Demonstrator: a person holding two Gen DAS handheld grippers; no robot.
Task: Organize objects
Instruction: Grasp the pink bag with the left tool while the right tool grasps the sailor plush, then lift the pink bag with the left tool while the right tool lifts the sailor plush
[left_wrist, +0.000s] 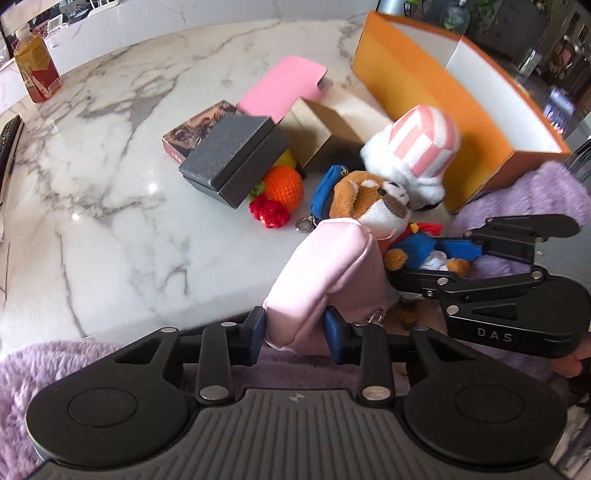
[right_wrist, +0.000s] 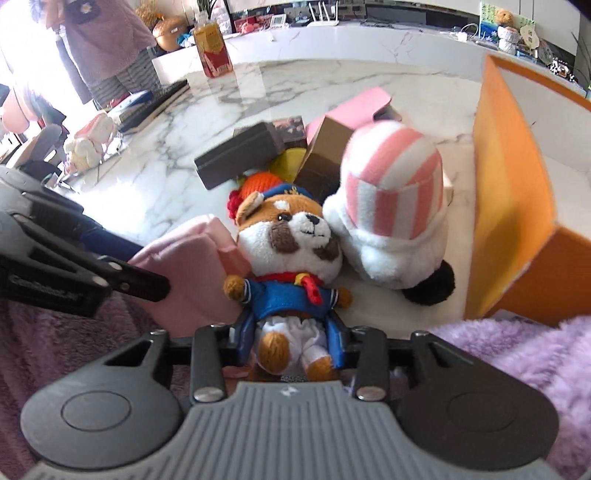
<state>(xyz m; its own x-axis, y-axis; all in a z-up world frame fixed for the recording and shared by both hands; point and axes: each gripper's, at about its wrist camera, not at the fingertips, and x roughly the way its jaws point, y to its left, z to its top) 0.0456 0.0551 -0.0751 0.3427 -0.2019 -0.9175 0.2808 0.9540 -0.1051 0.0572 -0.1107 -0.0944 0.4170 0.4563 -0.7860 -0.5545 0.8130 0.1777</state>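
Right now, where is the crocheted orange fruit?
In the left wrist view the crocheted orange fruit lies mid-table, tucked under the dark grey box, with the red crocheted berry in front and the sailor plush to its right.

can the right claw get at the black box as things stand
Probably not. The right claw is shut on the plush dog, and the black box lies beyond the dog and the knitted fruit, so it would have to let go first.

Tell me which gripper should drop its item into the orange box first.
Right. The right gripper, shut on the sailor dog plush, sits nearer the orange box. The left gripper, shut on the pink pouch, is farther from it, behind the plush.
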